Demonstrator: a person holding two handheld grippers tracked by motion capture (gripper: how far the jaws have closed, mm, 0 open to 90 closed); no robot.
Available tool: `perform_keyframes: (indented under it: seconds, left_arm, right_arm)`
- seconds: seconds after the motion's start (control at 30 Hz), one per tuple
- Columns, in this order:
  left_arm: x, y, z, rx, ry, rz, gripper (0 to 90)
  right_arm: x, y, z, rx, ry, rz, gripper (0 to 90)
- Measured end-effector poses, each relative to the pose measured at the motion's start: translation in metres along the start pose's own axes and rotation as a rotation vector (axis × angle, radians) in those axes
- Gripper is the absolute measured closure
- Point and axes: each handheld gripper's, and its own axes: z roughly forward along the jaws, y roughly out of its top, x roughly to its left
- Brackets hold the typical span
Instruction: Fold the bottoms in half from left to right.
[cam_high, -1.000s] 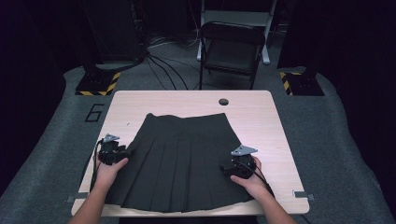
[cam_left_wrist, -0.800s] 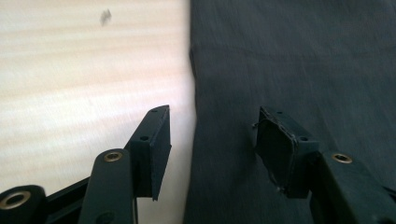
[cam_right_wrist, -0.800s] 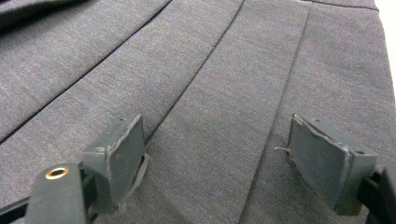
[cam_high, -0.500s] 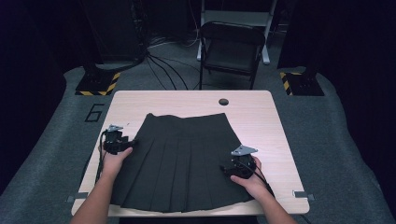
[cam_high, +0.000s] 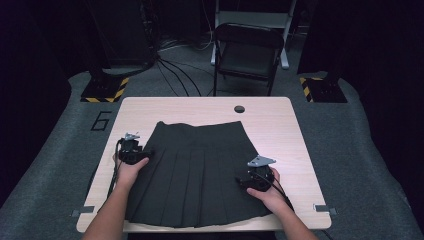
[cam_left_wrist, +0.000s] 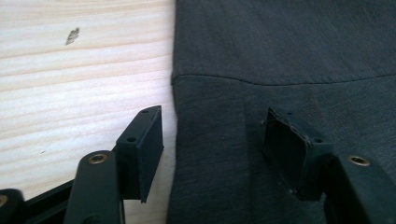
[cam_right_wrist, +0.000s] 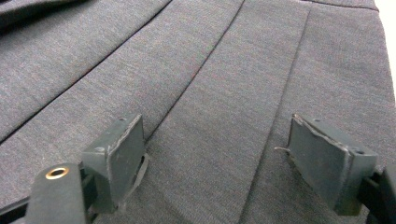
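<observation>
1. Dark surroundings frame your workspace: grey floor, a black folding chair (cam_high: 248, 50) beyond the far edge, and a pale wooden surface (cam_high: 290, 130) with a round hole (cam_high: 239, 108) near that far edge.
2. Your left gripper (cam_left_wrist: 212, 149) has its fingers (cam_left_wrist: 144, 147) apart with nothing clamped; they have just been opening. One finger hangs over bare wood, the other over cloth, so the skirt's side edge runs between them.
3. Your right gripper (cam_right_wrist: 219, 161) also has its fingers (cam_right_wrist: 119, 156) apart. Both rest low over the pleated cloth, a pleat fold running between them. No cloth is pinched.
4. Your left hand (cam_high: 129, 170) sits at the skirt's left edge, about halfway along it, with the left gripper pointing towards the cloth.
5. Your right hand (cam_high: 267, 192) lies on the skirt's lower right part, with the right gripper pointing inward across the pleats; its grey three-cornered plate faces up.
6. Dark pleated skirt (cam_high: 200, 170) lies flat on the surface, waistband towards the far edge and hem towards your near edge. It widens towards you, and the hem reaches almost to the near edge.
7. A seam crosses the cloth just ahead of your left fingers in the left gripper view.
</observation>
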Motion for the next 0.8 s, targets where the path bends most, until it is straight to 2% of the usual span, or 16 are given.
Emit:
perform_keyframes:
  seconds: [0.03,0.1,0.17,0.2,0.23,0.37,0.4,0.43,0.47,0.53,0.57,0.63,0.8]
  left_arm:
    - [-0.003,0.000,0.002,-0.010,-0.012,-0.008,36.9]
    - [-0.005,0.000,0.001,0.001,-0.010,0.008,37.7]
    - [-0.010,0.001,0.003,-0.017,0.014,-0.001,40.2]
    - [-0.009,0.001,0.002,-0.002,0.013,0.012,41.6]
    - [-0.011,0.001,0.003,-0.012,0.011,-0.003,45.0]
    - [-0.010,0.002,0.001,-0.002,0.029,0.007,59.4]
    - [-0.009,0.002,-0.001,0.011,0.032,0.017,59.4]
    - [-0.010,0.003,-0.001,-0.004,0.035,0.004,63.6]
    - [-0.010,0.004,-0.004,-0.002,0.041,0.013,69.2]
    - [-0.012,0.004,-0.004,-0.011,0.044,0.006,71.4]
    - [-0.014,0.005,-0.006,-0.018,0.044,0.009,76.4]
    - [-0.016,0.007,-0.009,-0.019,0.049,0.030,78.6]
    - [-0.021,0.011,-0.015,-0.033,0.052,0.029,80.2]
  right_arm:
    - [0.000,0.000,0.000,0.001,0.000,0.000,18.7]
    - [0.000,0.000,0.000,0.001,0.000,0.000,18.7]
    - [0.000,0.000,0.000,0.001,0.000,0.000,18.7]
    - [0.000,0.000,0.000,0.000,0.000,0.000,18.6]
    - [0.000,0.000,0.000,0.000,0.000,0.000,18.7]
    - [0.000,0.000,0.000,-0.001,0.002,0.000,18.7]
    - [0.000,0.000,0.000,-0.001,0.002,0.000,18.7]
    - [0.000,0.000,0.000,0.000,0.000,-0.001,18.6]
    - [0.000,0.000,0.000,0.000,0.000,-0.001,18.7]
    - [0.000,0.000,0.000,-0.001,0.002,0.000,18.7]
    - [0.000,0.000,0.000,0.000,0.000,0.000,18.7]
    - [0.000,0.000,0.000,0.000,0.002,0.000,18.7]
    - [0.000,0.000,0.000,0.000,0.000,0.000,18.6]
